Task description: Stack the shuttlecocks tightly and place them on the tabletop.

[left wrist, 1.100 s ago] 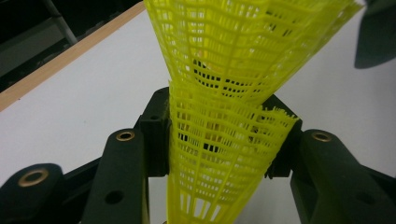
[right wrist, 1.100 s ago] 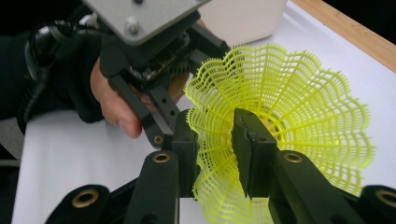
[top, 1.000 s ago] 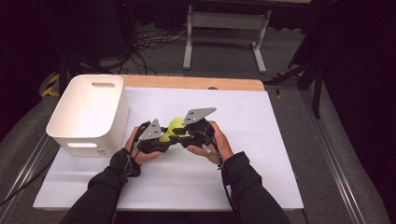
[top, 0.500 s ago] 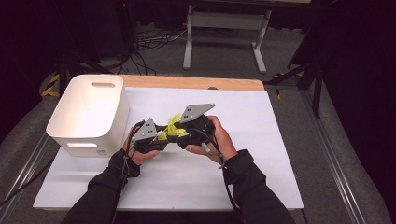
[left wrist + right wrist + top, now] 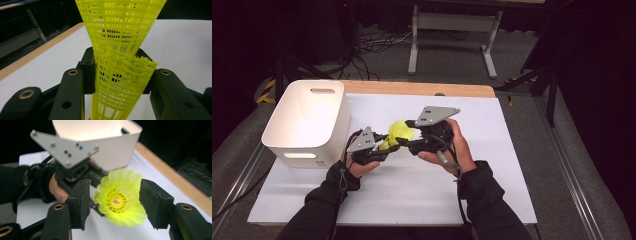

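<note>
Handing over a yellow plastic shuttlecock (image 5: 398, 134) between the two tongs, by the look of it, and the hand-off is nearly finished.

High view: both hands are meeting above the white table (image 5: 512, 165), just right of the white bin (image 5: 307, 125). The left tongs (image 5: 384, 148) are pinching the shuttlecock at its lower end; the right tongs (image 5: 404, 140) are sitting raised and tilted beside its flared skirt.

Left gripper view: the left tongs (image 5: 120, 82) are clamped on the mesh skirt of the shuttlecock (image 5: 120, 37), which is buckling between the pads and rising up and away over the table (image 5: 180, 42).

Right gripper view: the right tongs (image 5: 114, 205) are standing apart, having just been opening, with the shuttlecock (image 5: 120, 200) between the pads but touching neither, so far as I can tell. The left hand (image 5: 58, 188) is showing beyond, with the bin (image 5: 107, 142) behind it.

Judgement: the right side is letting go and the left is taking sole custody. Next move probably calls for drawing the right tongs clear without snagging the skirt, then carrying the shuttlecock toward the bin.
</note>
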`<state>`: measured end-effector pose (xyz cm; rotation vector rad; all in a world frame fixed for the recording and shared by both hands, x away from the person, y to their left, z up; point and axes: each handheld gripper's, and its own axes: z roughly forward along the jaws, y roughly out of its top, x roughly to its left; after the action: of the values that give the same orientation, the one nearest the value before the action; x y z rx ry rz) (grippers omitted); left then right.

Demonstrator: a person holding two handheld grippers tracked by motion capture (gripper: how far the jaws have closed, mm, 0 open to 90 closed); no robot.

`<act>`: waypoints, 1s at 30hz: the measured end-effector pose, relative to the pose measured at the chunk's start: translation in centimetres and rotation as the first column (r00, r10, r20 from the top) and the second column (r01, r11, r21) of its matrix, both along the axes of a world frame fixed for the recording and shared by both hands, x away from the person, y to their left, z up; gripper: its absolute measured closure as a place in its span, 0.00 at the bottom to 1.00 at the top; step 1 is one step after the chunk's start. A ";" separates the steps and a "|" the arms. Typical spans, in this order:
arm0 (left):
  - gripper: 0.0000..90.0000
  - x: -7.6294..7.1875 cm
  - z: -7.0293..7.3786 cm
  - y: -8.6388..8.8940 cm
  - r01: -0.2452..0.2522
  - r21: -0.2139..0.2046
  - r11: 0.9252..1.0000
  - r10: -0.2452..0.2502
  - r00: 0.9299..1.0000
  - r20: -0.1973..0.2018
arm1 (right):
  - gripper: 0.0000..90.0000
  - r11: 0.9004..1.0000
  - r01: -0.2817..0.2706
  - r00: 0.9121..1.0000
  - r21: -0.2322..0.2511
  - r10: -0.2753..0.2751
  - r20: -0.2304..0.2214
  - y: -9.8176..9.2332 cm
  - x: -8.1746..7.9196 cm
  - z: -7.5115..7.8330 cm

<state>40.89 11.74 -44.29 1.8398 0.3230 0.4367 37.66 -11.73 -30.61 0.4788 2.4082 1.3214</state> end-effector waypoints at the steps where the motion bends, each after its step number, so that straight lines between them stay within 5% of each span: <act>1: 0.67 -0.1 0.1 0.1 0.000 -0.001 1.000 0.000 1.000 -0.002 | 0.47 0.999 0.017 1.000 0.028 -0.017 0.014 -0.6 -0.3 0.4; 6: 0.68 -0.6 0.5 0.3 0.001 -0.010 1.000 -0.001 1.000 0.013 | 0.45 0.993 0.066 0.996 0.094 -0.072 0.058 -3.5 -1.2 1.4; 11: 0.68 -1.1 1.1 0.6 0.000 -0.016 1.000 0.000 1.000 0.026 | 0.45 0.990 0.112 0.991 0.083 -0.118 0.068 -6.0 -1.8 0.7; 19: 0.68 -2.2 2.9 2.0 -0.012 -0.072 0.997 0.016 0.999 0.047 | 0.44 0.981 0.195 0.981 0.009 -0.195 -0.010 -11.0 -2.1 -4.5; 23: 0.69 -2.6 3.9 2.7 -0.022 -0.108 0.994 0.027 0.998 0.050 | 0.44 0.977 0.214 0.976 0.002 -0.213 -0.052 -12.3 -2.1 -6.7; 30: 0.69 -3.4 5.5 4.6 -0.047 -0.107 0.993 0.055 0.996 0.071 | 0.43 0.971 0.238 0.965 -0.028 -0.240 -0.107 -13.4 -1.6 -9.8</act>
<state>37.52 16.33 -38.80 1.7111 0.3373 0.5127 36.04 -25.15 -40.39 0.8296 2.3549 1.1997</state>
